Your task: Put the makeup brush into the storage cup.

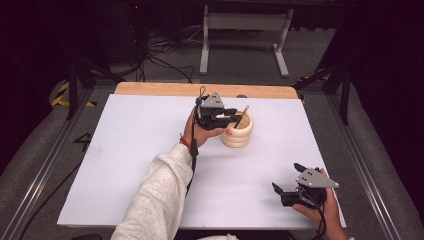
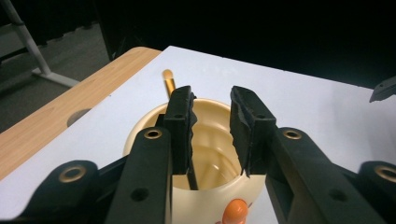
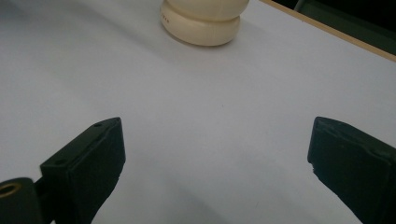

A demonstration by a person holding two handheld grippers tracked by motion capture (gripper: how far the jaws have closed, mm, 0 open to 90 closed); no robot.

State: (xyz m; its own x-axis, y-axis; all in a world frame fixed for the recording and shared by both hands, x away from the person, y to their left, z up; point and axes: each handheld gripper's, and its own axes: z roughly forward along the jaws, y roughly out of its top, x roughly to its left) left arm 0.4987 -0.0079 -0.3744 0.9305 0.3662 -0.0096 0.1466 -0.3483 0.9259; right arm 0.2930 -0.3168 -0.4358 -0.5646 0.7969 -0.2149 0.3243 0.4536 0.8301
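A cream, ringed cup (image 1: 239, 134) stands right of the middle of the white board. A thin stick with an orange top (image 1: 240, 119) leans inside it. My left gripper (image 1: 234, 115) hovers over the cup's mouth. In the left gripper view its jaws are parted above the cup (image 2: 212, 154), and the stick (image 2: 169, 84) rests against the inner side of the left jaw without being pinched. A small orange knob (image 2: 235, 210) sits on the cup's near side. My right gripper (image 1: 286, 176) is held low at the board's front right, open and empty, pointing toward the cup (image 3: 201, 23).
The white board (image 1: 125, 165) covers the table, with a wooden strip (image 1: 150, 89) along its far edge. Beyond it a metal stand (image 1: 245, 30) and cables lie on the floor. A grey-sleeved forearm (image 1: 160, 195) crosses the board's front middle.
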